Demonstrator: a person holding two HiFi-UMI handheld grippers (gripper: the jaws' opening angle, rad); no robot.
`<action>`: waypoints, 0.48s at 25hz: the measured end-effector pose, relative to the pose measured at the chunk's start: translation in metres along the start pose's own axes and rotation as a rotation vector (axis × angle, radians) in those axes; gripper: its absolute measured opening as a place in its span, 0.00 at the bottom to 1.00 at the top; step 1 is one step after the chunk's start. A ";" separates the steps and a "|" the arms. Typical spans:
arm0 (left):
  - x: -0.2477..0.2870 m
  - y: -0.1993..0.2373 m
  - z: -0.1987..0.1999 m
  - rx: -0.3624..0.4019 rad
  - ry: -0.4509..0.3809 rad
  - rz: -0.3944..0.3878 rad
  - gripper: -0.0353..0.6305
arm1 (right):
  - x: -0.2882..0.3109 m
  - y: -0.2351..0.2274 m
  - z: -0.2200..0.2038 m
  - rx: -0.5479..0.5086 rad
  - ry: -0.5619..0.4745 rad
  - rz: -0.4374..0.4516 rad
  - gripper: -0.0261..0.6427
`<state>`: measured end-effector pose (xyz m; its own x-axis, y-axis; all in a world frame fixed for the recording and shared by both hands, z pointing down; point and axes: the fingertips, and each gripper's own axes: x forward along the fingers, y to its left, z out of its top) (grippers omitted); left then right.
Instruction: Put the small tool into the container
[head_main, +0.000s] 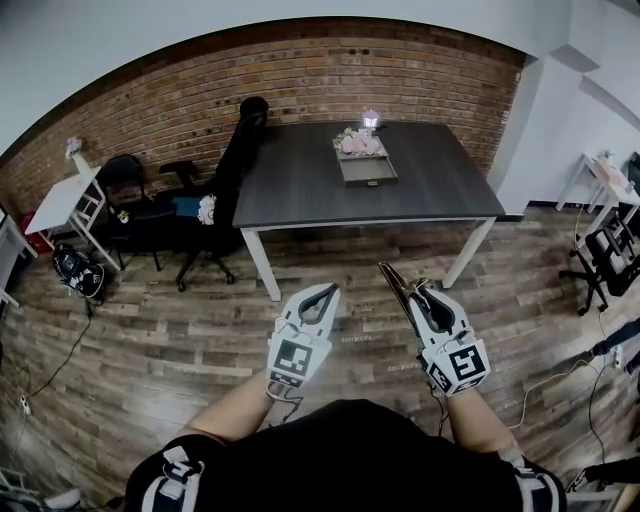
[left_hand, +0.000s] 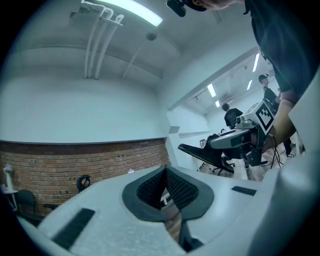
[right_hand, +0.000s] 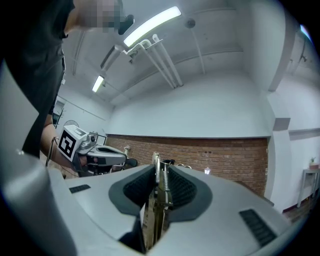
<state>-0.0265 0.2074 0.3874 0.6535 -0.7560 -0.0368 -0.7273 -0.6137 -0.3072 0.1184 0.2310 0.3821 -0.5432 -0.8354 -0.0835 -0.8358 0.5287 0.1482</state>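
Brassy small tool (right_hand: 160, 197) clamped in right gripper (head_main: 414, 297), poking past its jaw tips. Beside it, left gripper (head_main: 326, 292) clenched on nothing. Well ahead, container (head_main: 367, 168) on table (head_main: 300, 185).

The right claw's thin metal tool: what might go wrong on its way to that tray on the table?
1. The small tool is thin and has a spring, and the right claw pinches it edge-on; it might slip or twist.
2. The tray sits on the table, well ahead; a drop on the way would probably hit the wooden floor.
3. Flowers stand at the tray's far end and could get knocked.
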 end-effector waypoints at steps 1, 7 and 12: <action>0.000 -0.001 -0.001 0.000 0.000 -0.002 0.07 | -0.001 0.002 0.000 0.001 0.001 0.005 0.16; -0.001 0.004 -0.002 0.003 0.001 -0.014 0.07 | 0.003 0.007 0.000 -0.010 0.004 0.005 0.16; -0.010 0.010 -0.007 0.013 0.004 -0.023 0.07 | 0.005 0.017 0.000 -0.008 0.008 0.000 0.16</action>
<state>-0.0417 0.2074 0.3913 0.6692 -0.7426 -0.0261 -0.7093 -0.6279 -0.3204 0.1014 0.2361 0.3847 -0.5427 -0.8365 -0.0757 -0.8351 0.5276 0.1557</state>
